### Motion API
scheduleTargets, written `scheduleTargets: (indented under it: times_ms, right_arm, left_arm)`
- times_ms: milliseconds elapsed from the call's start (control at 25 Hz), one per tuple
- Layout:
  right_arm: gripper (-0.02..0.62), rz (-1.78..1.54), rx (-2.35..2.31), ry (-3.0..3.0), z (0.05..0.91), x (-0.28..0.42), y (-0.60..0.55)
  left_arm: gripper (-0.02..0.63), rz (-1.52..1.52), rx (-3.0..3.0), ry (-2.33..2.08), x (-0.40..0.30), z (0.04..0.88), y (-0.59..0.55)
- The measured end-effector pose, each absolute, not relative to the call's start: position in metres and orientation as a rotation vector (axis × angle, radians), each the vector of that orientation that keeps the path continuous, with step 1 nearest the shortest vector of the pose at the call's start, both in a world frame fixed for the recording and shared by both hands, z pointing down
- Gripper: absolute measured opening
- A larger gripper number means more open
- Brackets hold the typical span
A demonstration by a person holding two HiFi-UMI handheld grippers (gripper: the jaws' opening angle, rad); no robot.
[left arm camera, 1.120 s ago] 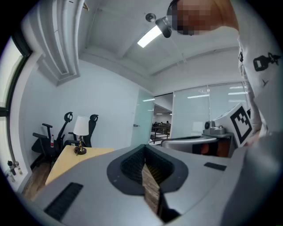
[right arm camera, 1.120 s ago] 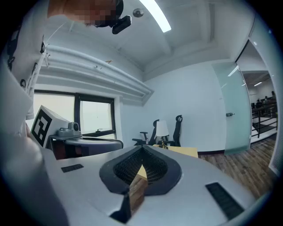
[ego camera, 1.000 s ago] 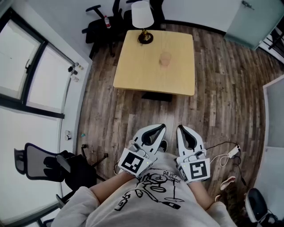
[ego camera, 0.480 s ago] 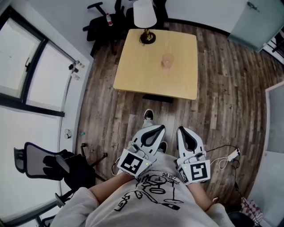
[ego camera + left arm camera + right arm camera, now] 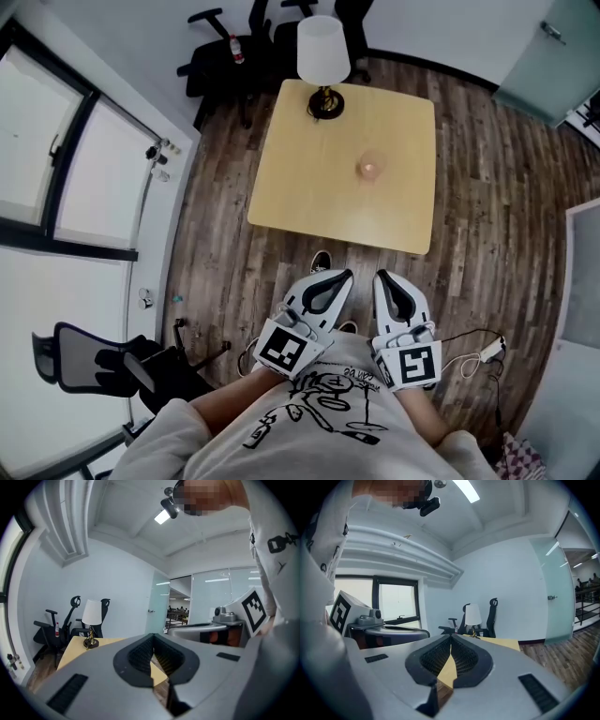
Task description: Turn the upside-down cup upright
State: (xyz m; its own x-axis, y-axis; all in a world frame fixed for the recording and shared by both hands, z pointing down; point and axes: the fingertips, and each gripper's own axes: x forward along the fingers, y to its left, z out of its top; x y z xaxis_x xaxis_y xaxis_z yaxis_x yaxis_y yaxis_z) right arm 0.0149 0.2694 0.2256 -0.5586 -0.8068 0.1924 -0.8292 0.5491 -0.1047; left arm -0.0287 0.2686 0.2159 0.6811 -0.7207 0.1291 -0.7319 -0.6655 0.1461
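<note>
- The small translucent pinkish cup (image 5: 369, 169) stands on the light wooden square surface (image 5: 291, 192), right of its middle.
- The left tool (image 5: 343, 275) and the right tool (image 5: 382, 275) are side by side, both clenched and empty.
- The cup lies ahead of them, well apart.

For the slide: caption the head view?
Left gripper and right gripper, shut and empty, short of a wooden table bearing lamp and cup.

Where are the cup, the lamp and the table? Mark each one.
cup (image 5: 369, 168), head view, middle of the cup as seen from above.
lamp (image 5: 323, 49), head view, on the white shade.
table (image 5: 300, 178), head view, on the bare top left of the cup.
</note>
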Motion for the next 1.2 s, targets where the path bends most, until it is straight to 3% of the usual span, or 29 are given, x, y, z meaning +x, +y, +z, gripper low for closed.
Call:
scheduleTargets:
  times_ms: [680, 1200]
  right_arm:
    - [0.023, 0.243, 1.508, -2.561, 0.216, -0.04, 0.098]
    - [0.023, 0.3, 1.56, -2.502, 0.228, -0.048, 0.062]
  left_arm:
    - [0.009, 0.06, 2.751, -1.038, -0.086, 0.205, 0.093]
    - [0.009, 0.117, 2.764, -0.922, -0.089, 0.22, 0.054]
